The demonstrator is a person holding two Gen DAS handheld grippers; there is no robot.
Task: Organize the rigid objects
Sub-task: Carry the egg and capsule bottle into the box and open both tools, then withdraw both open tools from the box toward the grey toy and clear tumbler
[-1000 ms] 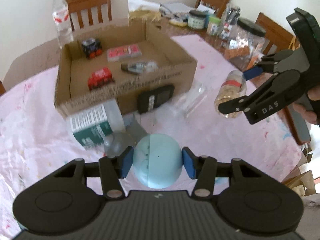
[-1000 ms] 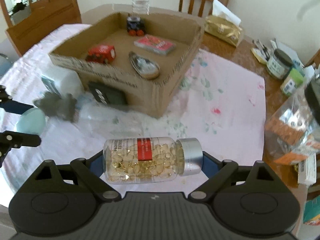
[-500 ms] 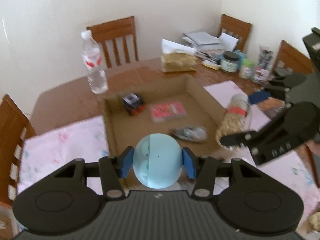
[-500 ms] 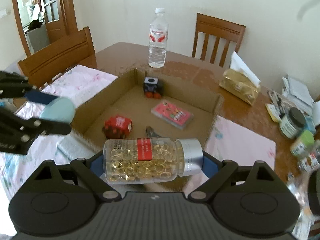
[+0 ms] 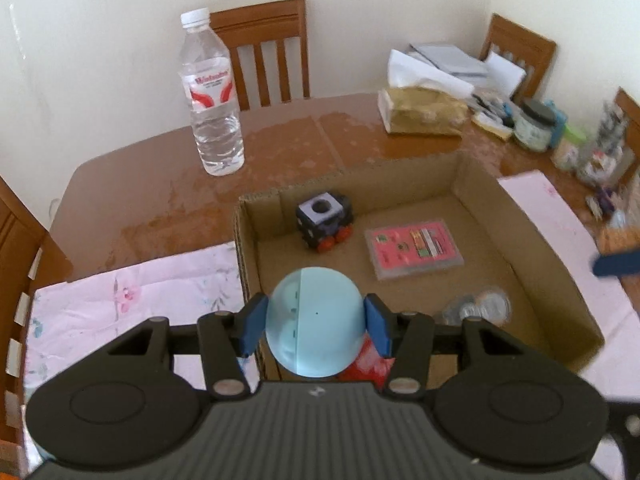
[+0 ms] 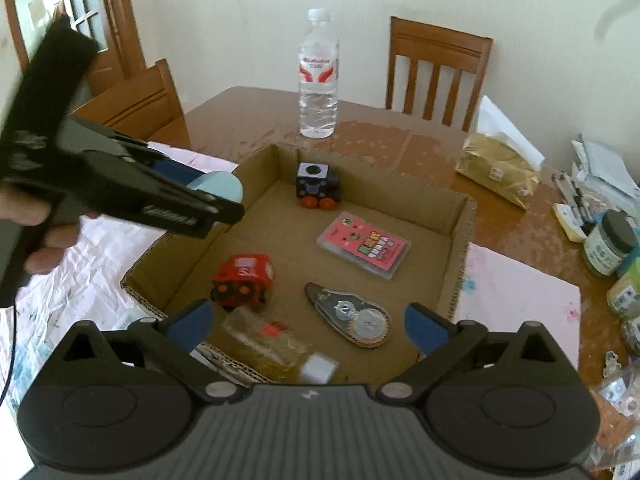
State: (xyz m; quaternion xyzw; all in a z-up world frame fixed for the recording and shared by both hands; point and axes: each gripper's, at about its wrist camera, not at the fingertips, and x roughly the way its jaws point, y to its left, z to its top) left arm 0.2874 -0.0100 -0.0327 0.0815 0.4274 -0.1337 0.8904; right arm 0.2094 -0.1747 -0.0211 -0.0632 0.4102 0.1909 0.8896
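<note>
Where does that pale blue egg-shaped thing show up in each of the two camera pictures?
Left wrist view: pale blue egg at bottom centre, between the left gripper fingers, over the cardboard box.
Right wrist view: egg at upper left, mostly hidden behind that gripper.
Shared landmark: the water bottle beyond the box.

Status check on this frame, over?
Right claw just opened, empty; pill bottle in cardboard box. Left claw easing open around blue ball over box edge. Red toy nearby.

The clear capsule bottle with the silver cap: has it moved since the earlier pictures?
Yes. It has left the right claw, whose jaws have just been opening, and now lies blurred inside the cardboard box, beside the red toy.
</note>
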